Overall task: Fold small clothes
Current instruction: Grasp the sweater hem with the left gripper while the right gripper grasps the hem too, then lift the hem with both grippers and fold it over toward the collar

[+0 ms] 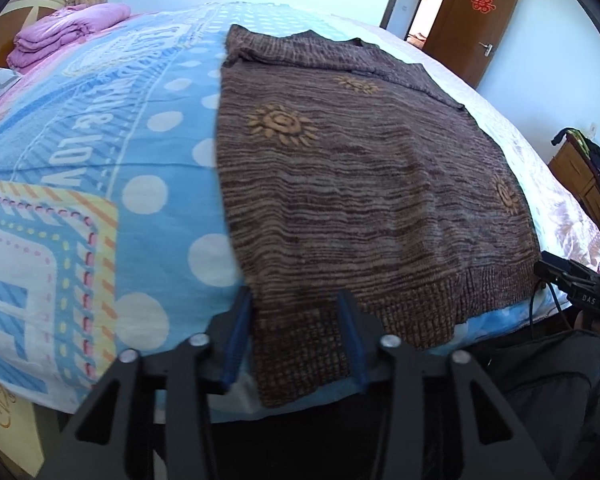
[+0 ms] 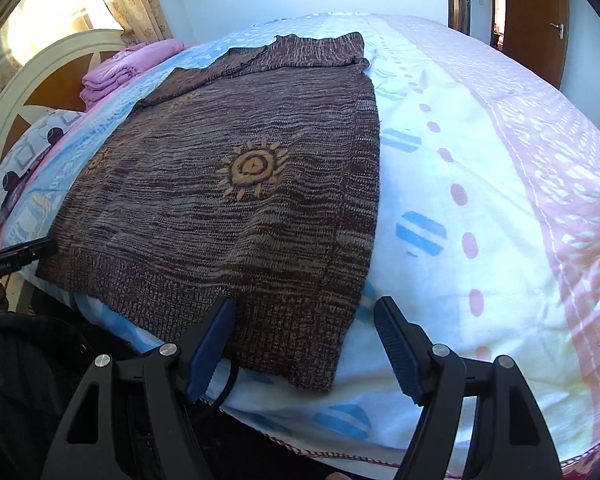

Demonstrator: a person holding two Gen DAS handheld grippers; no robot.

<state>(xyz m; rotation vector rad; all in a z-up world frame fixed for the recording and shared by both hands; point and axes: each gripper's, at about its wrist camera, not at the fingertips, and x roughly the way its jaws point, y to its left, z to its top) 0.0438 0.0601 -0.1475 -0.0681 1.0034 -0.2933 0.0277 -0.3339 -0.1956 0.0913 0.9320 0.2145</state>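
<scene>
A brown knitted sweater [image 1: 360, 184] with orange sun motifs lies flat on the bed, its sleeves folded in at the far end. It also shows in the right wrist view [image 2: 236, 200]. My left gripper [image 1: 296, 312] is open, its blue-padded fingers straddling the sweater's near left hem corner. My right gripper [image 2: 304, 316] is open, straddling the near right hem corner. The right gripper's tip also shows at the right edge of the left wrist view [image 1: 572, 280], and the left gripper's tip at the left edge of the right wrist view [image 2: 20, 256].
The bed carries a blue dotted sheet [image 1: 100, 152] and a white and pink patterned cover [image 2: 500, 200]. Folded pink bedding [image 1: 68, 32] lies by the headboard [image 2: 32, 84]. A brown door [image 1: 476, 16] stands at the far wall. A wooden cabinet [image 1: 580, 176] stands beside the bed.
</scene>
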